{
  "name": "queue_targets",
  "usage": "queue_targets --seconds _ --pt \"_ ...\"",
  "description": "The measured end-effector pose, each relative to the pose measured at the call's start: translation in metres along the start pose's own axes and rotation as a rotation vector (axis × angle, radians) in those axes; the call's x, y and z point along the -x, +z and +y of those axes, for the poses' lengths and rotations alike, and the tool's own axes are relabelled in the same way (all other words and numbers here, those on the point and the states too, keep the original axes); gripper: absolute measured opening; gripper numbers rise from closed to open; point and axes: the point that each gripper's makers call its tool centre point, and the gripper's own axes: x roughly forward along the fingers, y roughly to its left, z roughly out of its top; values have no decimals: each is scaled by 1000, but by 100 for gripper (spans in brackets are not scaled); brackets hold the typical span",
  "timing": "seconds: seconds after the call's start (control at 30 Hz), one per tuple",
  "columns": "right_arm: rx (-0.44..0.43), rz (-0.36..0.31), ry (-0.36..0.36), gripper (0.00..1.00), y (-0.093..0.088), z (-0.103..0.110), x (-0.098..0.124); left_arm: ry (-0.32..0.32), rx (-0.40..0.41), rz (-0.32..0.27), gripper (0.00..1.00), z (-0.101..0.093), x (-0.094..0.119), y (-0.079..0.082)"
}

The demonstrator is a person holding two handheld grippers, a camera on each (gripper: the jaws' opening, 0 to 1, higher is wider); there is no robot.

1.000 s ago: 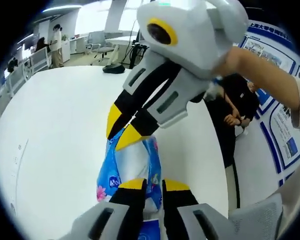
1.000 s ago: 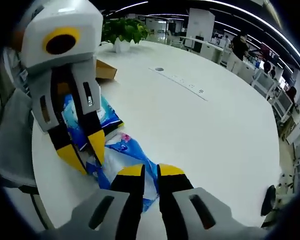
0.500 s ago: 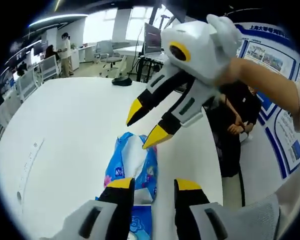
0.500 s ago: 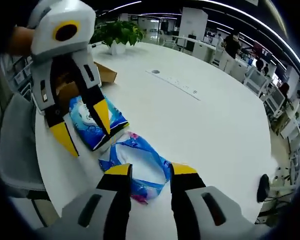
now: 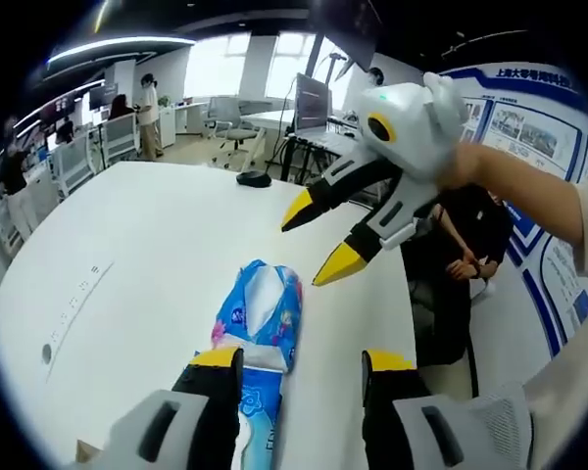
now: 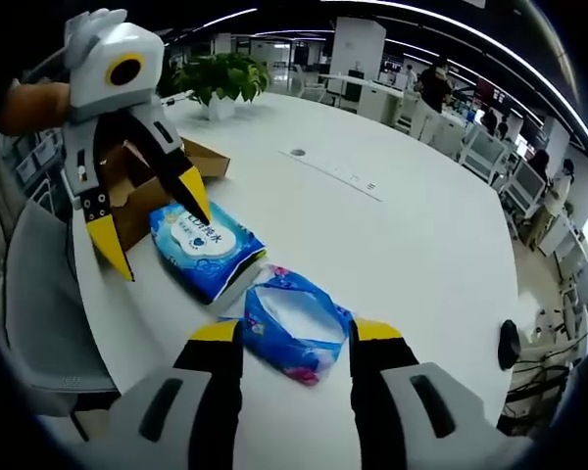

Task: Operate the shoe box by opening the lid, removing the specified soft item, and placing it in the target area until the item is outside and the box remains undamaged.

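Overhead, office lights; white table (image 6: 412, 255) below.

A large white table (image 6: 441, 255) carries everything. On it, a potted green plant (image 6: 219, 80) stands at the far edge, and a row of small flush sockets (image 6: 345, 176) runs across its middle beside a round grommet (image 6: 296, 153). A black mouse-like object (image 5: 254, 178) lies near the table's far end. Beyond the table stand office chairs (image 5: 237, 132), desks and several people (image 6: 433, 86).

Shoe box (image 6: 142, 191) partly hidden behind left gripper (image 6: 152, 230)
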Motion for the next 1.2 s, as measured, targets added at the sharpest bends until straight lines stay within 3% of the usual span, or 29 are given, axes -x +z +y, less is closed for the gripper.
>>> queue_targets --seconds 0.8,1.03,1.2 --pt "-14 -65 -40 65 27 41 34 125 81 -198 77 3 109 -26" --pt "5 -93 -35 68 41 58 40 187 53 -212 82 7 136 -40" --pt "18 -122 -23 71 56 73 45 199 77 -224 84 7 155 -55"
